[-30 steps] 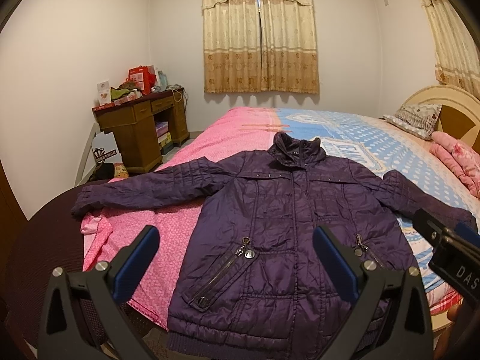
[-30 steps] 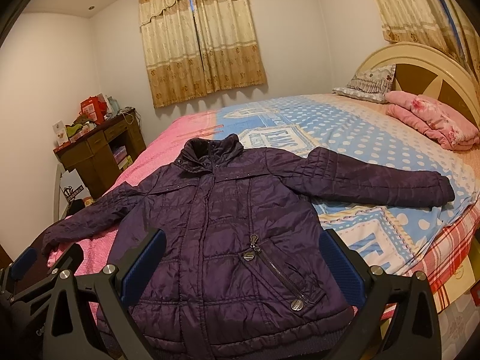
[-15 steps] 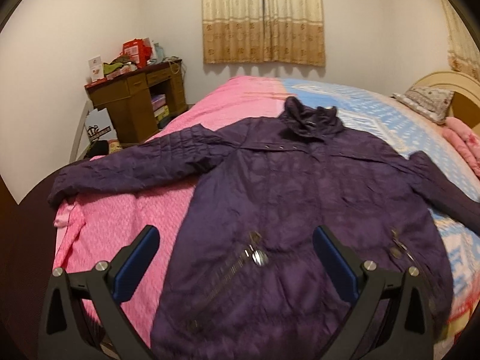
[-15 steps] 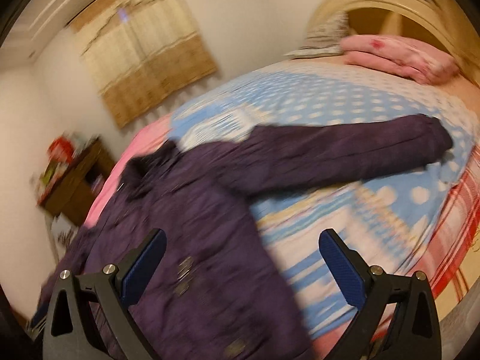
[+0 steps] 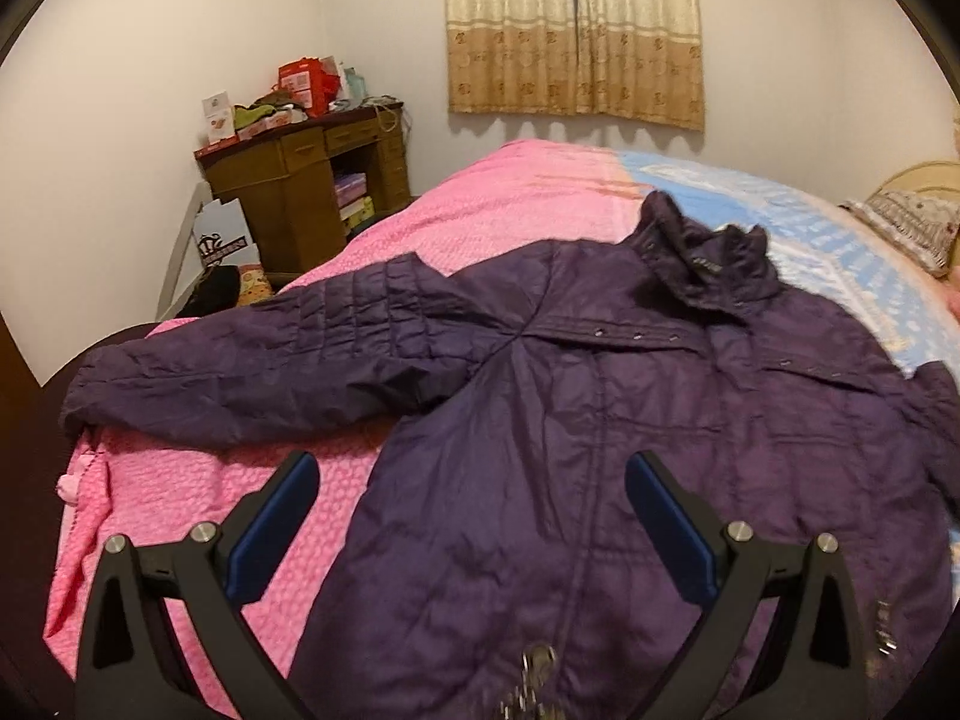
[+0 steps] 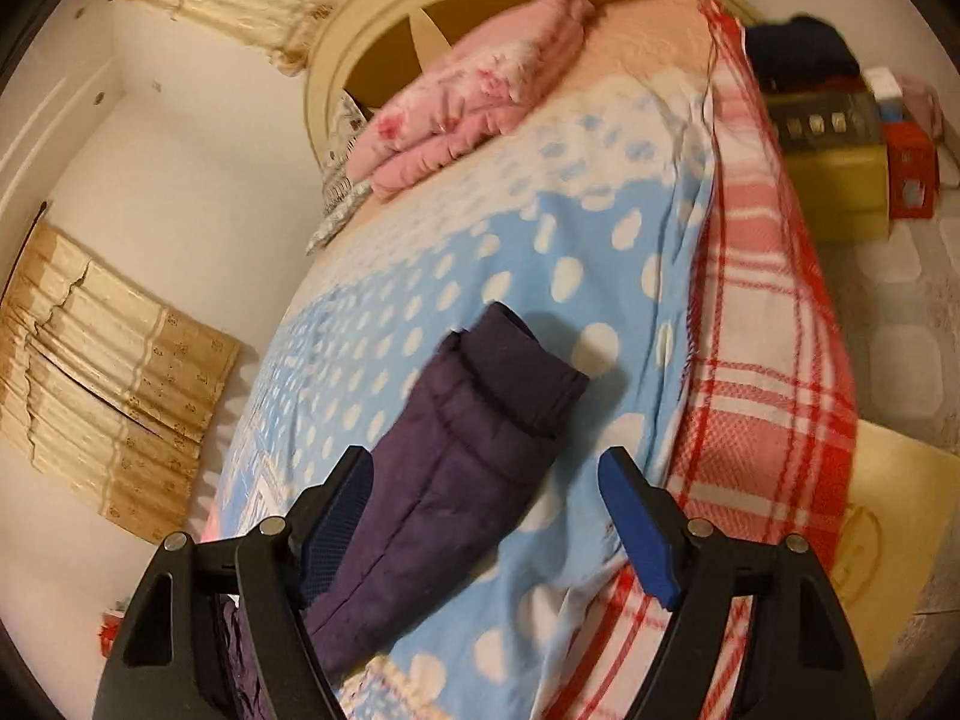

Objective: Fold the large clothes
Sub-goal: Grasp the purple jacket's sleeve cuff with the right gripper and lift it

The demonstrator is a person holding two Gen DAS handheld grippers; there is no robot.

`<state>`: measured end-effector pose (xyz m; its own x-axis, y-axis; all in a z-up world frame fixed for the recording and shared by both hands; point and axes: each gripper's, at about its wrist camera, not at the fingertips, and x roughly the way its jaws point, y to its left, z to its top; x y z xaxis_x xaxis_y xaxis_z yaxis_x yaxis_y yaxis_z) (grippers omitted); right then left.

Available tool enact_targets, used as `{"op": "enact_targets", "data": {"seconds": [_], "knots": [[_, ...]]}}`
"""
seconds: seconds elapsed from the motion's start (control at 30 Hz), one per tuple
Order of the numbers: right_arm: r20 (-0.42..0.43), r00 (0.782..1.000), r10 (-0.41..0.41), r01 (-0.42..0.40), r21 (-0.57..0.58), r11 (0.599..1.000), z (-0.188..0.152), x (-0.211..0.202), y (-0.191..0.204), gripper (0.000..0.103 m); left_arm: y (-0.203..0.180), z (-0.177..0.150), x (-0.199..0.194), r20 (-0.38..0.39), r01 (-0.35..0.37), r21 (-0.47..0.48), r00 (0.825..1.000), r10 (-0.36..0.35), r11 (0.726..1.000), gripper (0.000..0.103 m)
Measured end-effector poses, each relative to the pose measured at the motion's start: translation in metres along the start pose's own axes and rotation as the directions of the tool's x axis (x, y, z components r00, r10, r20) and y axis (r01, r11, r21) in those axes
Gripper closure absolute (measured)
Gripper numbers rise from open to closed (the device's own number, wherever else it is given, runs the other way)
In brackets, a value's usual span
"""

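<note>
- The purple jacket [image 5: 630, 420] lies front-up and spread out across the bed [image 5: 528, 192], collar toward the curtained wall, hem at the near edge where the person stands.
- The right gripper [image 6: 486, 516] is over the jacket's right sleeve [image 6: 456, 450] near the bed's side edge, where the plaid sheet hangs down. The sleeve runs lengthwise up from the gripper, cuff pointing toward the headboard [image 6: 372, 18]. Its jaws are closing with the sleeve between them; the left pad lies against the fabric, the other stands clear of it, so nothing is gripped yet.
- The left gripper [image 5: 474, 516] hovers over the jacket's body near the hem, jaws wide, holding nothing. The left sleeve [image 5: 258, 372] stretches away to its left toward the foot corner of the bed.
- Each hand is nearer its own sleeve; I judge the right will take hold first.
- The left view shows the collar, the body and the left sleeve but not the right cuff; the right view shows only that cuff end.
</note>
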<state>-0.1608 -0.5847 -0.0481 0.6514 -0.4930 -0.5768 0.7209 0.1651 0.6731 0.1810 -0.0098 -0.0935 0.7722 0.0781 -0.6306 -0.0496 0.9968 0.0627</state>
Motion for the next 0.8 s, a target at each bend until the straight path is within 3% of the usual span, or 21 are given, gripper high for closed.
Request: {"op": "enact_targets", "data": {"seconds": [0.17,0.23,0.33,0.4,0.43,0.47,0.57,0.67,0.8], "knots": [[-0.106,0.994,0.0,0.008,0.075,0.997,0.003,0.051,-0.006,0.025,-0.006,-0.015,0.029,-0.045,-0.025,0.026,0.999,0.026,0.999,0.0],[-0.049,0.999,-0.015,0.018,0.07,0.997,0.001,0.05,-0.001,0.025,-0.006,-0.022,0.04,-0.082,-0.017,0.019,0.996,0.018,1.0,0.0],[-0.044,0.998,-0.048,0.047,-0.011,0.999,0.002,0.064,0.014,0.025,0.003,-0.024,0.042,-0.086,0.015,-0.029,0.996,-0.017,0.999,0.0],[-0.035,0.996,-0.086,0.083,-0.094,0.992,0.002,0.074,0.022,0.032,0.004,-0.024,0.042,-0.087,0.023,-0.034,0.996,-0.026,0.999,0.0],[-0.03,0.993,-0.118,0.113,-0.149,0.982,0.0,0.077,0.027,0.045,0.003,-0.025,0.041,-0.082,0.023,-0.033,0.996,-0.025,0.999,0.0],[-0.024,0.988,-0.153,0.145,-0.201,0.969,-0.001,0.08,0.03,0.05,0.003,-0.026,0.04,-0.076,0.022,-0.033,0.997,-0.024,0.999,0.0],[-0.025,0.989,-0.147,0.135,-0.264,0.955,0.001,0.083,0.032,0.064,0.004,-0.026,0.039,-0.069,0.026,-0.036,0.997,-0.028,0.999,0.0],[-0.024,0.993,-0.119,0.107,-0.286,0.952,0.001,0.069,0.036,0.069,0.005,-0.026,0.038,-0.066,0.035,-0.043,0.997,-0.038,0.998,0.0],[0.058,0.998,-0.028,0.046,-0.352,0.935,-0.003,0.028,0.077,0.07,0.005,-0.027,0.042,-0.059,0.04,-0.049,0.997,-0.043,0.998,0.0]]}}
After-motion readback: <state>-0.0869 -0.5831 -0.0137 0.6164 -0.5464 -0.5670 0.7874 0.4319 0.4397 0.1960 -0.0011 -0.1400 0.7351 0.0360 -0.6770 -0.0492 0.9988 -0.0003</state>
